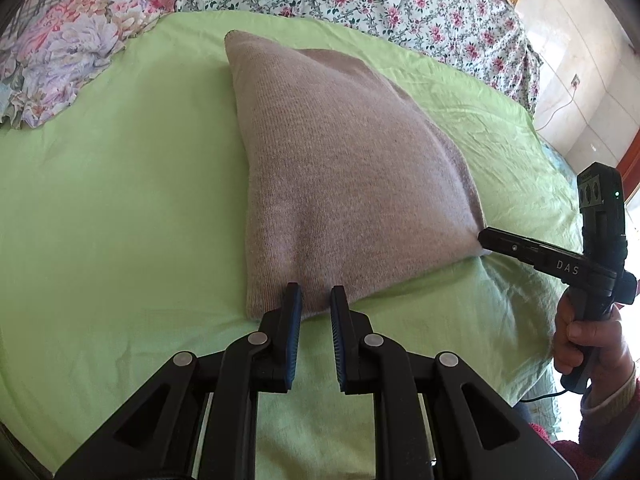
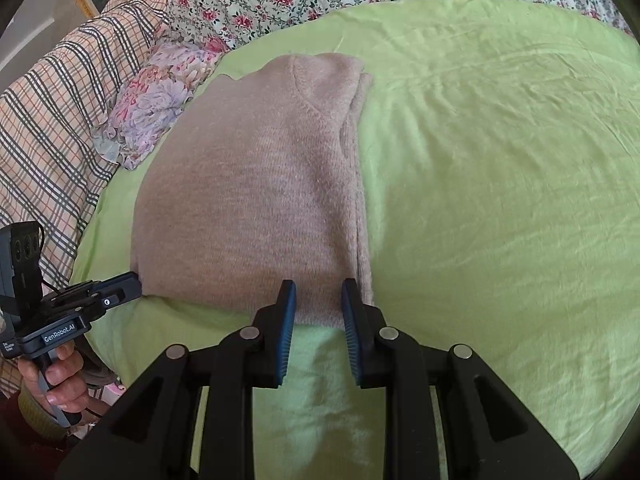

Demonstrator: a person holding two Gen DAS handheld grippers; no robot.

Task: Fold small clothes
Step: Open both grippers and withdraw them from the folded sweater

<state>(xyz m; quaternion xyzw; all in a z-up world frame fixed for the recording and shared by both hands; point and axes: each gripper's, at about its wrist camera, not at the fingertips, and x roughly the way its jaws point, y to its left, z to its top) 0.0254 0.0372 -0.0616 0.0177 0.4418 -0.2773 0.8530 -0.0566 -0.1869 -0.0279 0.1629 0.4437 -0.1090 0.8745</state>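
Left wrist view: left gripper point(image 1: 316, 294) parted, nothing held, tips at the sweater's point(image 1: 348, 168) near hem; its length runs straight ahead.

Right wrist view: right gripper point(image 2: 318, 290) parted and empty too, at the hem's right corner.
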